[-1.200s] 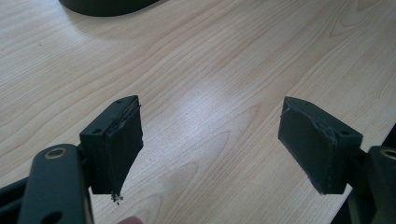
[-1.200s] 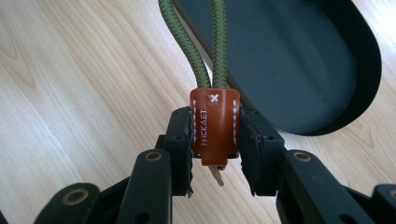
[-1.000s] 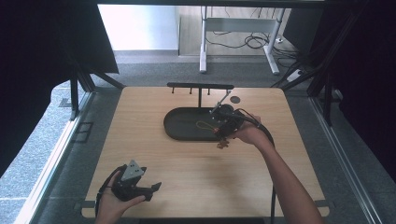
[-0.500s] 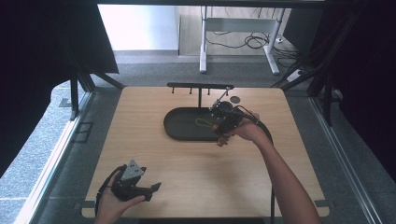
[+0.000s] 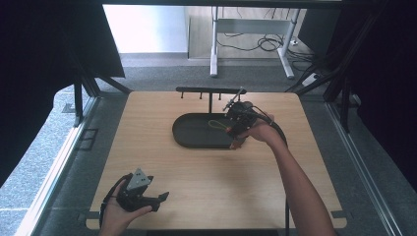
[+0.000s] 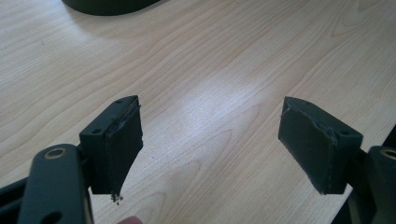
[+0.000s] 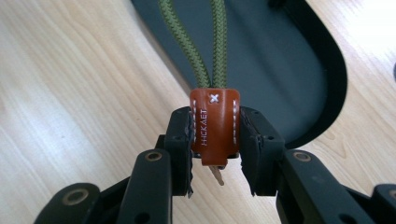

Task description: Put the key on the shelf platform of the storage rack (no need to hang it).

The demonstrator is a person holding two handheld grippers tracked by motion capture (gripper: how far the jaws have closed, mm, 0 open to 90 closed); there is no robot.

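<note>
Right gripper at the dark tray's right end, jaws clamped on a brown leather tab. Tab's green cord loop runs out over the tray. Left gripper near the table's front-left corner, jaws wide apart over bare wood.

Wooden table; black hook rack at its far edge

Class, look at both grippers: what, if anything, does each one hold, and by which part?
The right gripper clamps the brown leather tab that joins the olive-green braided cord loop over the dark oval tray. The left gripper is open, holding nothing.
</note>
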